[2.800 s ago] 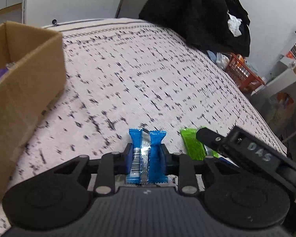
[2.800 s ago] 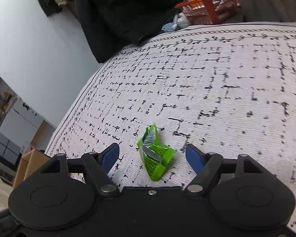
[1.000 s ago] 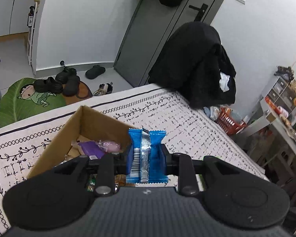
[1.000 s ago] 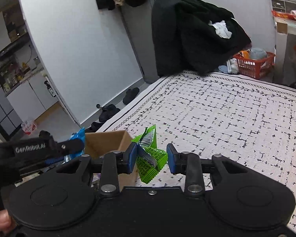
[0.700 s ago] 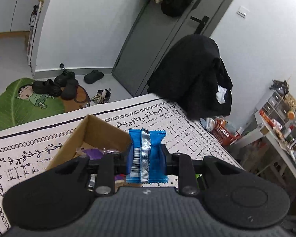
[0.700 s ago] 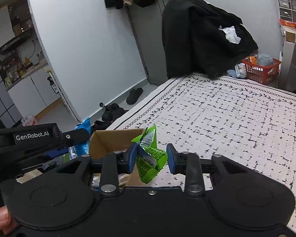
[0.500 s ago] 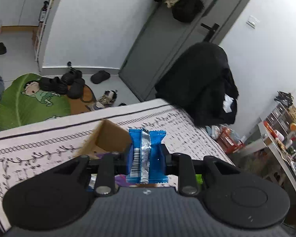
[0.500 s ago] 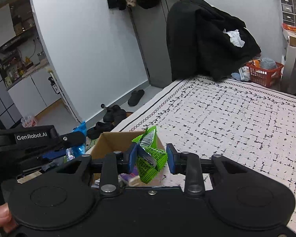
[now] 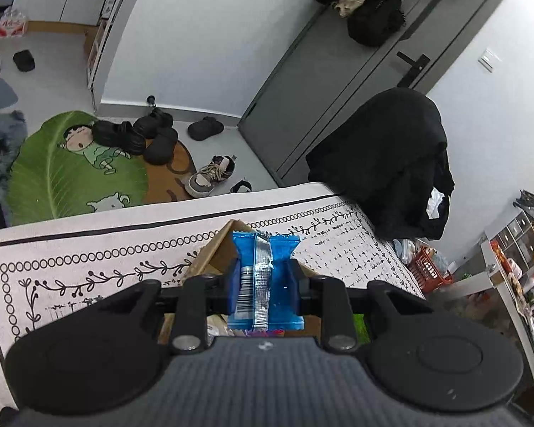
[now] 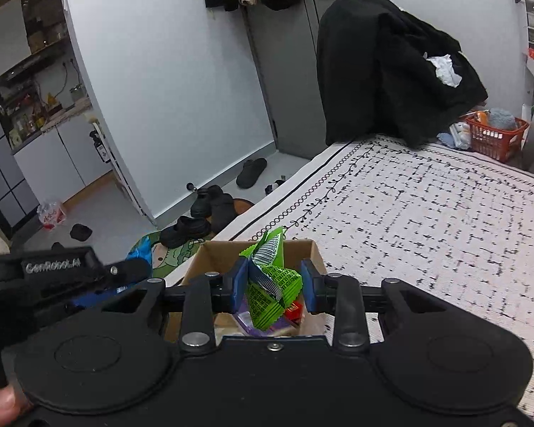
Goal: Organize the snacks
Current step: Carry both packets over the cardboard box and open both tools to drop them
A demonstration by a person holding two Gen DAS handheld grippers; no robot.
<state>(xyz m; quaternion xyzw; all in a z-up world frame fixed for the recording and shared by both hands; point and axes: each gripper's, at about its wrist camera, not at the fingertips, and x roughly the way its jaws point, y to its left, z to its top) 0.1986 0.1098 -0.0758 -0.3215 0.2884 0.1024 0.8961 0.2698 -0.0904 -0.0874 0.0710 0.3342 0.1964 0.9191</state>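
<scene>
Blue snack packet [image 9: 265, 277] is pinched across its middle by the left tongs [image 9: 265, 281], standing upright with the foil back seam and barcode facing the camera. Green snack packet [image 10: 272, 284] is in the right tongs [image 10: 272, 284], squeezed the same way but crumpled and tilted, one corner poking up. Both hang right above the open cardboard box [image 10: 311, 249], which sits near the edge of the bed [image 10: 427, 213] with its patterned cover. A few other wrapped snacks are already down inside the box, though the tongs hide most of them.

Handling-wise these look really light and soft, just thin crinkly film with a small bit of something inside. The film is probably slick, so a grip across the fat middle seems safer than the flat sealed ends, which could slide out. The green one has already buckled under the squeeze, so I'd guess the contents can get crushed if you press hard. Since they weigh next to nothing, my guess is they'll flutter a bit when released, so letting go low over the box makes sense.
</scene>
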